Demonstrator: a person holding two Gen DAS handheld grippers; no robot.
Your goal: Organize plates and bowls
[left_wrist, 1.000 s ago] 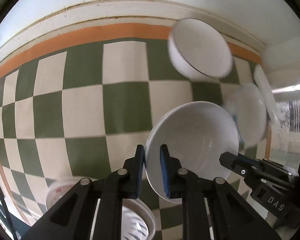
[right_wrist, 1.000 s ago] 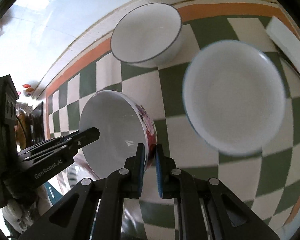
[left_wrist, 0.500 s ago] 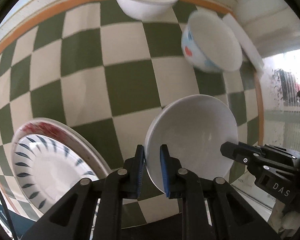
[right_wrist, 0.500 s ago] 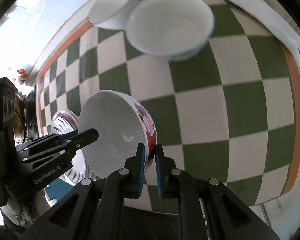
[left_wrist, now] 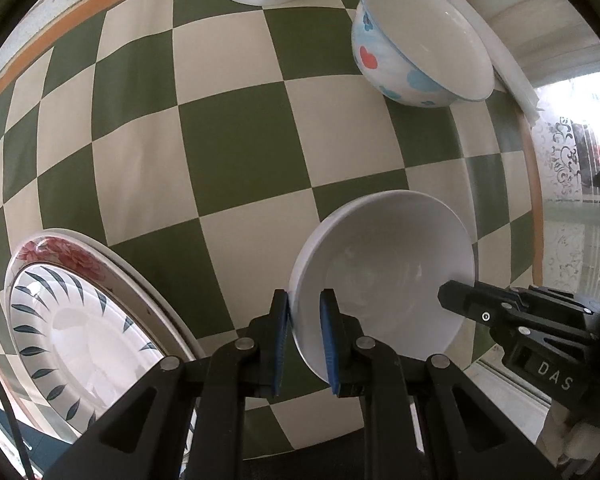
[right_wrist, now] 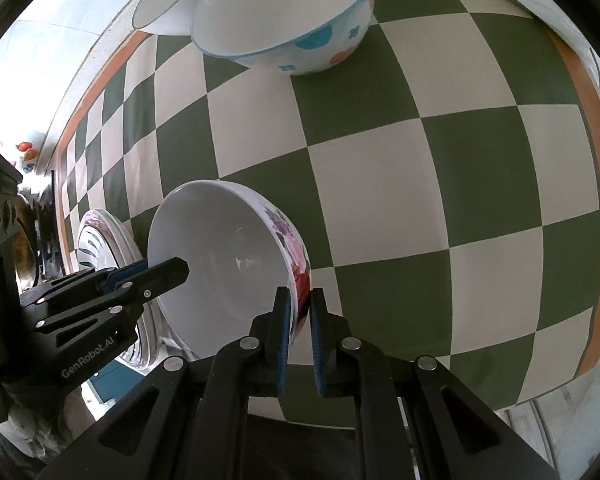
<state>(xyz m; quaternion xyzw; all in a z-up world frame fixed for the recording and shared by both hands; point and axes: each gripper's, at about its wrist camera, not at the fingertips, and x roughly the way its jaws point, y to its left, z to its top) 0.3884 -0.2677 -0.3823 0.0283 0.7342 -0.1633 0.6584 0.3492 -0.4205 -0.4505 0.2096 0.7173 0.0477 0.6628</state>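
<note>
Above the checkered tablecloth (left_wrist: 236, 152): flowered bowl (right_wrist: 228, 276) pinched at opposite rim edges by left gripper (left_wrist: 304, 336) and right gripper (right_wrist: 299, 324), both clamped. Risk: uneven pull twisting it free, dropping near stacked plates (left_wrist: 84, 320).

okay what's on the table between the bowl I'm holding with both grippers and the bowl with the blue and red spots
Nothing: in both wrist views, only bare green-and-cream checkered tablecloth lies between the held floral bowl and the spotted bowl.
</note>
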